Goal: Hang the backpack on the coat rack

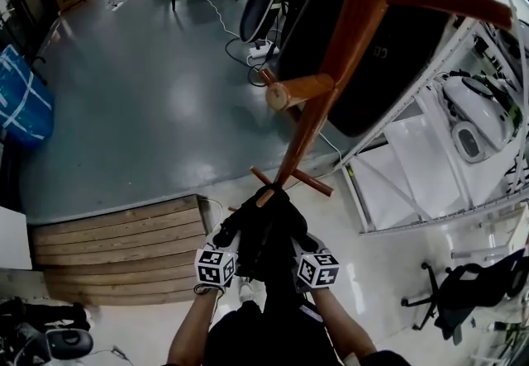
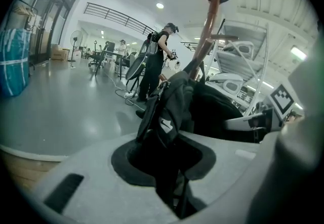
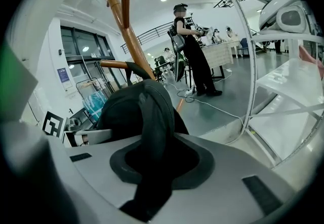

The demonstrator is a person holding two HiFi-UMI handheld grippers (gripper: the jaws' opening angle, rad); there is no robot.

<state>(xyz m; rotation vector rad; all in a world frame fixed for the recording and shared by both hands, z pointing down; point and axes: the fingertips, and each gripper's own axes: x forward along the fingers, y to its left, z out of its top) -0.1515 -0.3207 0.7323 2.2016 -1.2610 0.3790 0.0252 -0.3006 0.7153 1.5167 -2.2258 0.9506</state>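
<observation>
Holding the backpack (image 1: 264,236) low beside the foot of the coat rack (image 1: 355,17), the left gripper (image 2: 169,165) and right gripper (image 3: 159,167) each have jaws clenched on a strap. A strap could slide out (the fabric looks smooth), or the load could knock the rack and miss the peg (image 1: 302,90).

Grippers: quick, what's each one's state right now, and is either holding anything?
Left gripper: closed, holding the backpack.
Right gripper: closed, holding the backpack too.
</observation>
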